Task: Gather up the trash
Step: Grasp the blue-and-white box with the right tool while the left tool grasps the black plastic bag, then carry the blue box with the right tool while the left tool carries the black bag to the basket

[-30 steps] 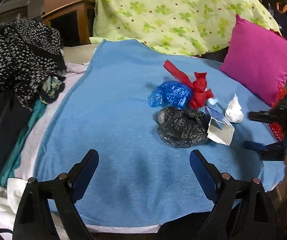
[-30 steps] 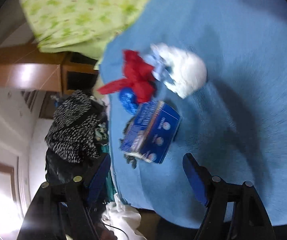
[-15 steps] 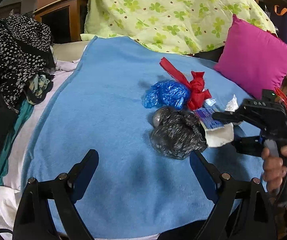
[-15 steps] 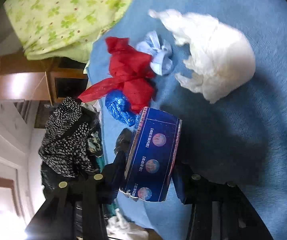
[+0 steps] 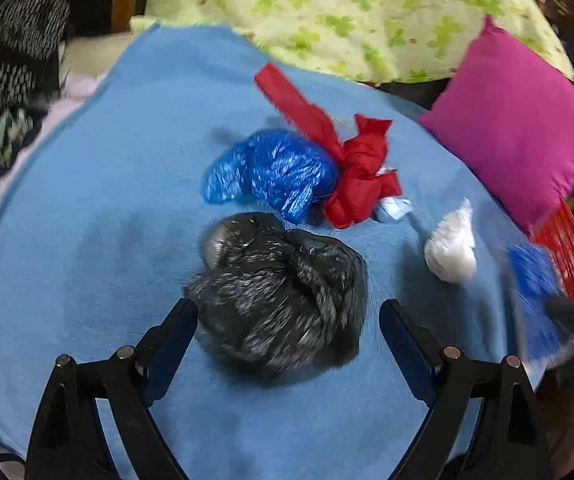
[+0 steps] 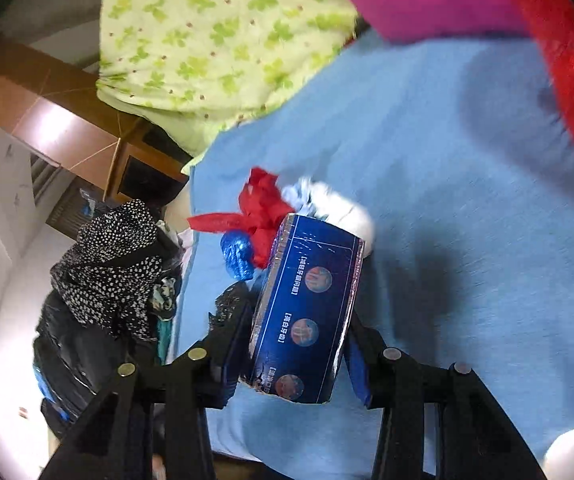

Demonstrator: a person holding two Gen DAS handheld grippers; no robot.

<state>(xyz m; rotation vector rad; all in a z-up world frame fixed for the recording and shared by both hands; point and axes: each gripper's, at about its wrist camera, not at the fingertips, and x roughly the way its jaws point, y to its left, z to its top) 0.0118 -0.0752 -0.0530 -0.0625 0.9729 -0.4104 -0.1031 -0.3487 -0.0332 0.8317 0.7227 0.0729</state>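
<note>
Two grippers are in use over a blue blanket (image 5: pixel 87 208) spread on a bed. At the blanket's left edge, a black-and-white dotted garment (image 5: pixel 11 64) is heaped. The left gripper (image 5: pixel 289 334) is held with its jaws spread wide, gripping nothing; a crumpled black plastic bag (image 5: pixel 283 292) lies between the fingers near the blanket's centre, and no pad is seen pressing on it. Just beyond the black bag, toward the far edge, a blue plastic bag (image 5: pixel 271 172) is laid, and a knotted red bag (image 5: pixel 355 176) touches its right side. A small pale blue scrap (image 5: pixel 395 209) is found just beside the red bag. Further right, a white wad (image 5: pixel 453 250) rests apart from the others. A green-patterned sheet (image 5: pixel 367 12) is draped along the far edge, and a magenta cushion (image 5: pixel 515 124) leans at the far right corner. At the right edge, a red basket (image 5: pixel 571 256) is seen, motion-blurred. The right gripper (image 6: pixel 295 346) is clenched on a dark blue carton (image 6: pixel 307 312), its jaws having just closed; the carton is pinched between both pads and held clear above the blanket.
</note>
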